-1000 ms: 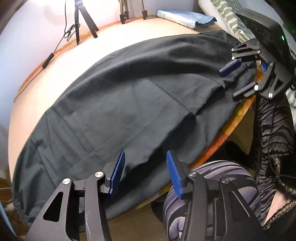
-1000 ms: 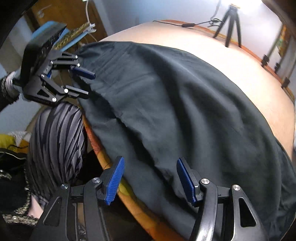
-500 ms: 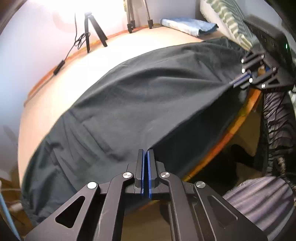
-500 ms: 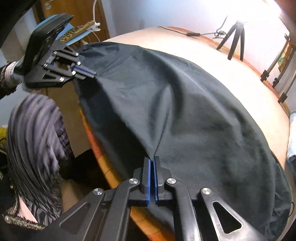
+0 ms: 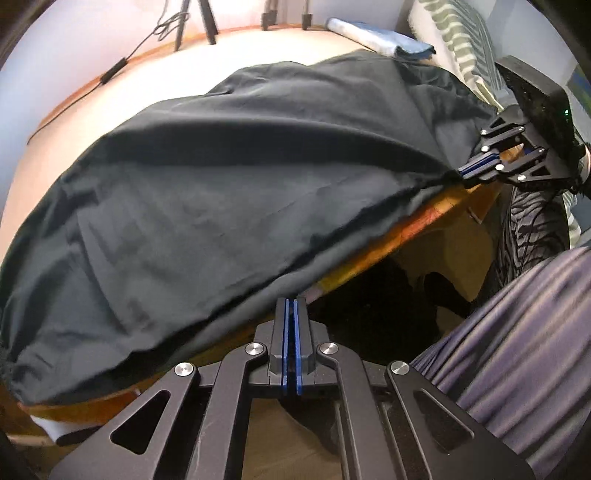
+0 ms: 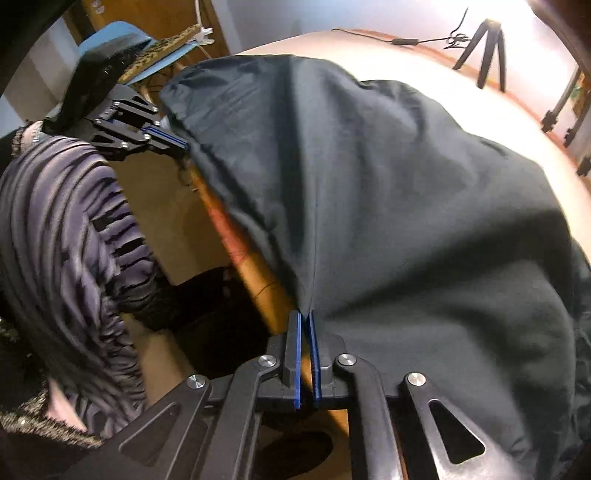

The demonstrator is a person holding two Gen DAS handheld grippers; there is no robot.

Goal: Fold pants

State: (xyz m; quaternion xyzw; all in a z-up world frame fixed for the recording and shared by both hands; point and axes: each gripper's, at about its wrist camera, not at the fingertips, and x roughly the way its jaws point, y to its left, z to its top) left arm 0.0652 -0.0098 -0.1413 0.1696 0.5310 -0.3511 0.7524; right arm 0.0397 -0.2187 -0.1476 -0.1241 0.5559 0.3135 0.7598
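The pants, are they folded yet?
Not yet. Done: the black pants lie spread on the table, and both claws have gripped the near edge. In hand: the left claw and right claw pinch that edge, lifting it off the table. Left: carry the edge across to make the first fold, then fold again.

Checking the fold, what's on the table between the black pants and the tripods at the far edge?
Bare table between pants and tripods, per left wrist view.
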